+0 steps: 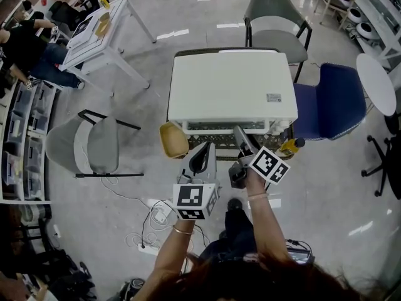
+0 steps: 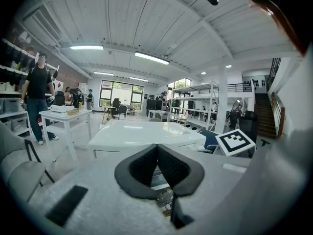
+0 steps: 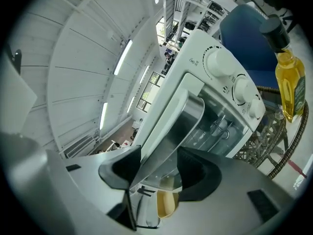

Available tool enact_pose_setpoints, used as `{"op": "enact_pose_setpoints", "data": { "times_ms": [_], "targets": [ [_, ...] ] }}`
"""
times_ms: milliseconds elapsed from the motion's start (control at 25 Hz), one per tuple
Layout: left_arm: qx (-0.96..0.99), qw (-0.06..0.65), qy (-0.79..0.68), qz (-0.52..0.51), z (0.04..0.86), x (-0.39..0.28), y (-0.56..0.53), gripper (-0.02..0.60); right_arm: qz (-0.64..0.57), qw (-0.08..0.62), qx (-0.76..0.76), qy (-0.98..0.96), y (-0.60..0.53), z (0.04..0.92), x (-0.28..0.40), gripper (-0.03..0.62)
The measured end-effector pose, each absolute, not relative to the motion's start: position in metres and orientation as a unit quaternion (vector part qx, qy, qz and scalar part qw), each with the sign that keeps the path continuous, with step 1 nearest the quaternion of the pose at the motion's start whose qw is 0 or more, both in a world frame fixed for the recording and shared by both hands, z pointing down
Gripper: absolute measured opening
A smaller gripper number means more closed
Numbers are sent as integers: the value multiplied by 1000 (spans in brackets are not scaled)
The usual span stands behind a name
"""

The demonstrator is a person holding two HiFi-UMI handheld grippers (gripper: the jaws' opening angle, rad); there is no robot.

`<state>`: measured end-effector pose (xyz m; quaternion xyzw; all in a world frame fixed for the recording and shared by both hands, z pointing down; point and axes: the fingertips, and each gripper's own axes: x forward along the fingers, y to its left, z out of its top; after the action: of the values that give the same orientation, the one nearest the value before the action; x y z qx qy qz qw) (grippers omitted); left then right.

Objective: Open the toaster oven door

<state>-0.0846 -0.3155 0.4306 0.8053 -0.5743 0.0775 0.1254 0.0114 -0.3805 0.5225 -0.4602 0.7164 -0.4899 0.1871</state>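
The white toaster oven [image 1: 232, 83] stands on a wicker table, and I look down on its top. In the right gripper view its glass door, knobs [image 3: 242, 89] and silver door handle [image 3: 171, 126] fill the frame. My right gripper [image 3: 159, 168] is at the oven's front [image 1: 240, 133], with its jaws closed on the handle, one pad on each side. My left gripper [image 1: 202, 152] hovers just left of it, in front of the oven. Its pads [image 2: 157, 148] meet at the tips and hold nothing. The oven's top [image 2: 142, 133] lies beyond them.
A yellow oil bottle [image 3: 288, 82] stands right of the oven [image 1: 289, 147]. A yellow bowl [image 1: 173, 140] sits at its front left corner. A blue chair [image 1: 332, 102] is on the right, grey chairs at left [image 1: 94, 144] and behind [image 1: 276, 17]. Cables [image 1: 150, 227] lie on the floor.
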Motion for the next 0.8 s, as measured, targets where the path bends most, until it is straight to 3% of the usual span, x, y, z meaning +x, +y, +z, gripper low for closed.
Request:
{"op": "enact_pose_setpoints", "data": {
  "times_ms": [800],
  "targets": [
    [804,130,-575,71,430,-88,-304,15,-463,153,-473,734,-375,522,5,202]
  ]
}}
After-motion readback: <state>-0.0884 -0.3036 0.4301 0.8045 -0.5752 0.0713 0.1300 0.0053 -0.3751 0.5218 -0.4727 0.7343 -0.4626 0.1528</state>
